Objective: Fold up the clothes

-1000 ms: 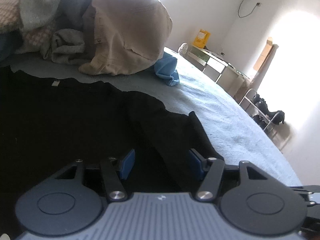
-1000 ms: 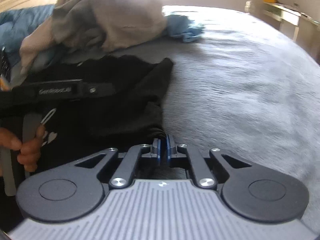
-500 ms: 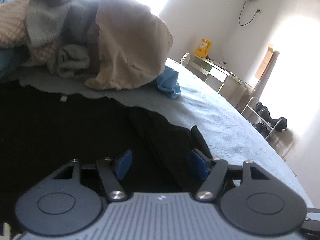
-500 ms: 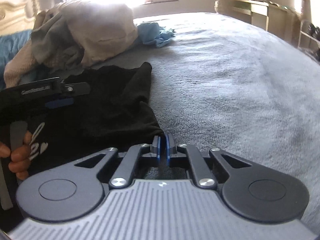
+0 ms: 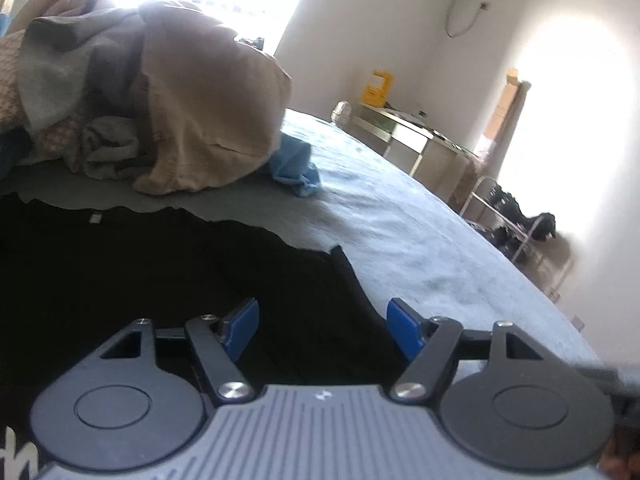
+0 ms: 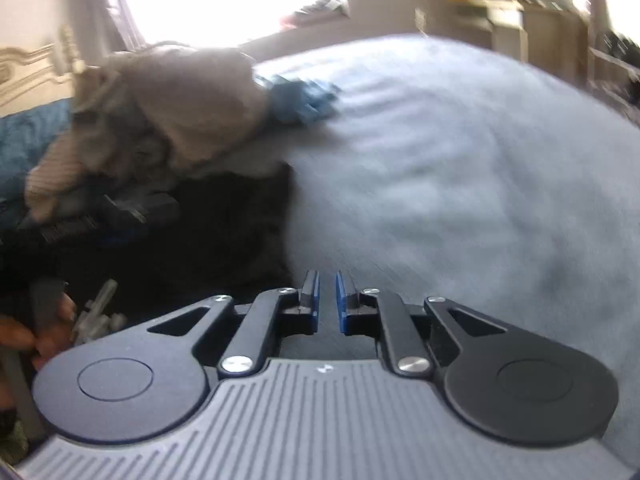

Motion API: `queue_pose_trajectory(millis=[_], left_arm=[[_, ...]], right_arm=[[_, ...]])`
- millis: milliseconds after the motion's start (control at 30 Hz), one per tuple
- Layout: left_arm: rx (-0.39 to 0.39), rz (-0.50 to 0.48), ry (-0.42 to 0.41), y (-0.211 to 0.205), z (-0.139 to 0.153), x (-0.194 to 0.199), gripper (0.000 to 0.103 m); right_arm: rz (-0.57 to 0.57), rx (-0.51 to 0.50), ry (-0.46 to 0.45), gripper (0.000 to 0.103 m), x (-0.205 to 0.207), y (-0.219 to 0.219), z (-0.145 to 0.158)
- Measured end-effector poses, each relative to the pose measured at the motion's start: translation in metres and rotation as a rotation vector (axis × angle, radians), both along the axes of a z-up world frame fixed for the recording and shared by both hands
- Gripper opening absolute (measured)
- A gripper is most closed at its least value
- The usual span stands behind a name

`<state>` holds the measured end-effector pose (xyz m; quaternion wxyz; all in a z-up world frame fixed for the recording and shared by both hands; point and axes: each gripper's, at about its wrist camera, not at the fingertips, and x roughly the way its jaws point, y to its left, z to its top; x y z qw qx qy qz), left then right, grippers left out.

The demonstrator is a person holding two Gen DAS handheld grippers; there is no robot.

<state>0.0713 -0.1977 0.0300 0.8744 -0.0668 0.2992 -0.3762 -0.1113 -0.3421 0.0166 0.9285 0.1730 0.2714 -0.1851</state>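
Note:
A black shirt [image 5: 160,272] lies spread on the grey-blue bed [image 5: 420,240]. My left gripper [image 5: 323,320] hovers just above the shirt's right part. Its jaws stand wide and are opening, and the blue pads [image 5: 244,326] touch nothing. In the blurred right wrist view, the same black shirt [image 6: 224,240] ends just left of my right gripper [image 6: 327,292]. That gripper's jaws are opening by a narrow gap with no cloth between them. The left gripper [image 6: 120,216] and the person's hand [image 6: 24,336] show at the left there.
A heap of beige and grey clothes [image 5: 200,100] sits at the far side of the bed, with a blue cloth [image 5: 296,168] beside it. Past the bed stand a desk [image 5: 412,136], a yellow box [image 5: 378,87] and a shoe rack [image 5: 512,216]. Bare bedding [image 6: 460,160] stretches to the right.
My right gripper's pads, pressed together at the shirt's edge before, have parted and the cloth is out of them. My left gripper's jaws have widened and it has lifted. Both views have shifted.

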Motion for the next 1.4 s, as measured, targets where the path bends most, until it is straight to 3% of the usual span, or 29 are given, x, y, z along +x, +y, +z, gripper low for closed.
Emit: queue_pose_trajectory(millis=[167,233,300,400,500,700,900,1167,1233,1267,1300,1400], left_arm=[[0.025,-0.028,-0.004,0.003,-0.006,-0.010,0.072],[0.026,-0.042,-0.011,0.008,-0.008,-0.013,0.072],[0.025,-0.062,-0.035,0.012,-0.006,-0.016,0.072],[0.008,-0.106,-0.107,0.009,0.001,-0.027,0.072],[-0.006,-0.155,-0.143,-0.002,0.004,-0.037,0.073],[-0.002,-0.226,-0.060,-0.016,-0.018,-0.044,0.073],[-0.068,-0.209,0.091,-0.004,-0.039,-0.024,0.073],[-0.064,-0.224,0.070,-0.004,-0.043,-0.027,0.079],[-0.071,-0.224,0.073,-0.003,-0.044,-0.026,0.079],[-0.077,-0.223,0.076,-0.002,-0.044,-0.026,0.079],[-0.083,-0.223,0.080,-0.002,-0.044,-0.026,0.079],[-0.091,-0.223,0.087,-0.001,-0.045,-0.024,0.079]], right_arm=[[0.140,0.005,0.023,0.008,0.037,0.006,-0.006],[0.148,0.027,0.111,0.008,0.035,-0.002,-0.023],[0.154,0.072,0.105,0.007,0.014,-0.016,-0.034],[0.097,0.107,0.107,0.010,-0.007,-0.029,-0.023],[0.108,0.061,0.067,0.012,-0.003,-0.026,-0.005],[0.146,0.022,0.009,0.013,0.054,-0.029,0.008],[0.117,0.299,-0.021,0.014,0.112,-0.085,-0.015],[0.084,0.535,-0.005,0.028,0.164,-0.114,-0.040],[0.107,0.509,0.029,0.028,0.171,-0.108,-0.043],[0.120,0.478,0.033,0.020,0.172,-0.104,-0.043],[0.134,0.448,0.037,0.002,0.173,-0.100,-0.043],[0.153,0.374,-0.086,0.002,0.161,-0.097,-0.032]])
